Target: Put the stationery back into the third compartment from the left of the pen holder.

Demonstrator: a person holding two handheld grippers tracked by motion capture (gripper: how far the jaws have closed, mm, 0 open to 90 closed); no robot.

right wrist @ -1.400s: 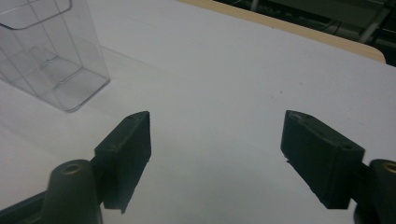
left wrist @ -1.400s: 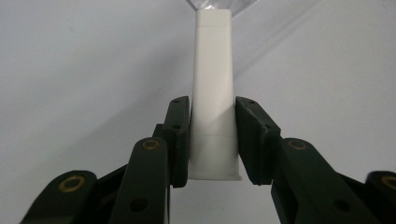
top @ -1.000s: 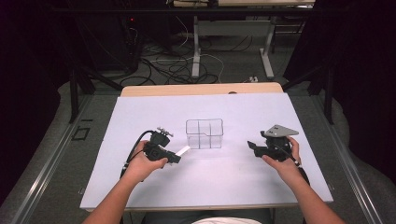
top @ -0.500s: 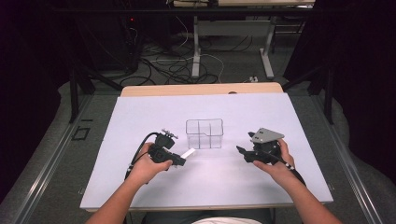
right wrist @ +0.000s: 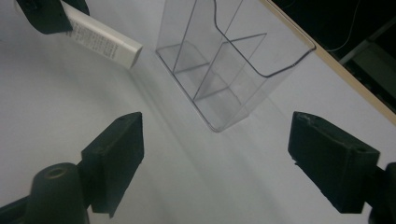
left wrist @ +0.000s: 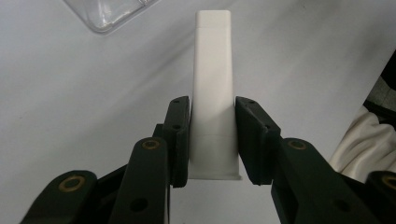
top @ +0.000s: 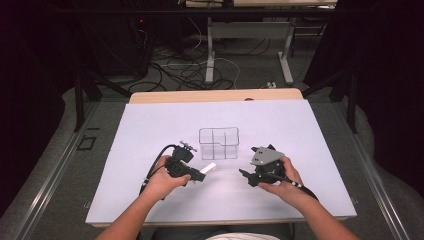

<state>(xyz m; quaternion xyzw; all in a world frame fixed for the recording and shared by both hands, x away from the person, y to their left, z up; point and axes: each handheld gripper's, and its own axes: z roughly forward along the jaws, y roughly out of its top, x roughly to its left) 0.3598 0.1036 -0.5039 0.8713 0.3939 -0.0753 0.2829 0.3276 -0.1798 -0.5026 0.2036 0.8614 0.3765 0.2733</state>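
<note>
Clear divided bin (top: 219, 143) stood on the table (top: 310, 130) just beyond both grippers, right gripper (right wrist: 212, 161) gaped wide, jaws just opening, nothing between, left gripper (left wrist: 212, 135) clamped a white tube (left wrist: 213, 88) pointing toward the bin

Right gripper (right wrist: 215, 163) jaws had just been opening, nothing between; clear divided box (right wrist: 233, 65) ahead, white tube (right wrist: 105, 44) upper left.

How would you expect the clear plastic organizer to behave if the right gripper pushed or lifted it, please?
The clear organizer has thin see-through walls, so it is probably light and would slide easily on the smooth white table cover. It stands tall on a small base, so a push near the rim might tip it. Its glossy plastic may slip between fingers.
</note>
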